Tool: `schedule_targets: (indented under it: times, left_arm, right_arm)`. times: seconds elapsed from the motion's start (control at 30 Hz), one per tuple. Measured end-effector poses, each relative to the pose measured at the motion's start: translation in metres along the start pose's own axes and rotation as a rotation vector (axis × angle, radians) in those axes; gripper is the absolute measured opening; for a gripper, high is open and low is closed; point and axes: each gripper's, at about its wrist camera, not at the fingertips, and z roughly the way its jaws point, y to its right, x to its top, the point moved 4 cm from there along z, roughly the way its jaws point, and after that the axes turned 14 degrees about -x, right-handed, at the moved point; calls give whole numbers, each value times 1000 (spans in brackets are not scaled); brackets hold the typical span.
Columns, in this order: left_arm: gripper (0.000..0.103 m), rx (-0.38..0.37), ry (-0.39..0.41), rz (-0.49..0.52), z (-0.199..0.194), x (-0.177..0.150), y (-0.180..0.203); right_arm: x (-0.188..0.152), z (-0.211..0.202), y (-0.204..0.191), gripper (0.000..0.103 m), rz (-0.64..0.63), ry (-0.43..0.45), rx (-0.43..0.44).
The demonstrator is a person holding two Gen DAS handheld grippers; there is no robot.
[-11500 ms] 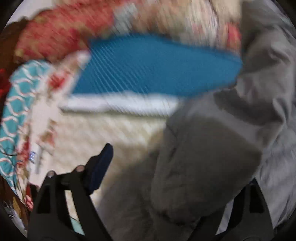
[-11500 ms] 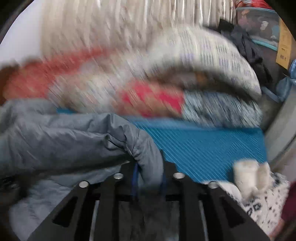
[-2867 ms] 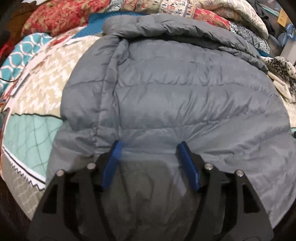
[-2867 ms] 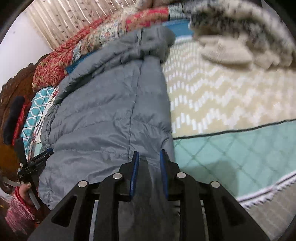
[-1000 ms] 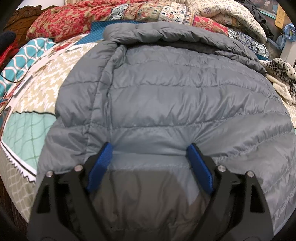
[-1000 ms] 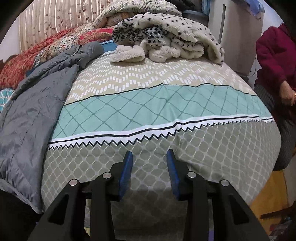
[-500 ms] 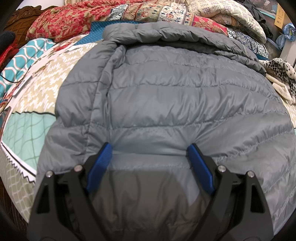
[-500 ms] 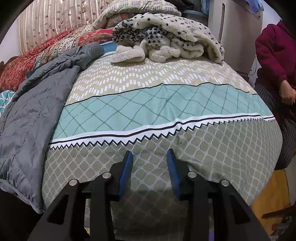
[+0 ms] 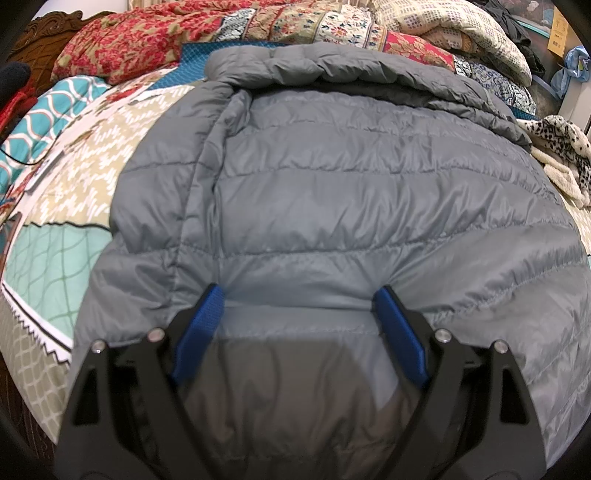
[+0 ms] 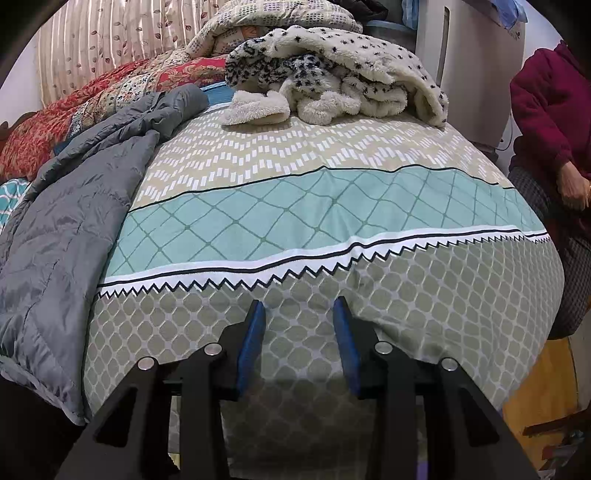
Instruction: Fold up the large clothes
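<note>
A grey quilted puffer jacket [image 9: 332,192] lies spread flat on the patterned bedspread [image 9: 51,266], its collar end towards the pillows. My left gripper [image 9: 299,297] hovers over the jacket's near hem, jaws wide open, blue pads [image 9: 201,332] on either side of a flat stretch of fabric without pinching it. In the right wrist view the jacket [image 10: 74,221] lies at the left. My right gripper [image 10: 299,306] stands partly open over the bedspread [image 10: 332,206] near the front edge, with nothing between its fingers.
A spotted fleece blanket [image 10: 351,70] is heaped at the back of the bed. Red floral quilts [image 9: 140,40] and folded bedding [image 9: 461,33] pile along the head end. A person in a maroon sweater [image 10: 546,110] sits at the bed's right side.
Since about three seconds ago my right gripper let go of the jacket and swung right over the bedspread, and my left jaws widened. Over the last second nothing moved.
</note>
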Motion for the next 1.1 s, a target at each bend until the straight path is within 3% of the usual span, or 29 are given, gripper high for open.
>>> schedule_targets:
  times: [1.1]
  left_arm:
    - [82,-1,1,0,0,0,0]
  right_arm:
    - [3,3,3,42,-1,5,24]
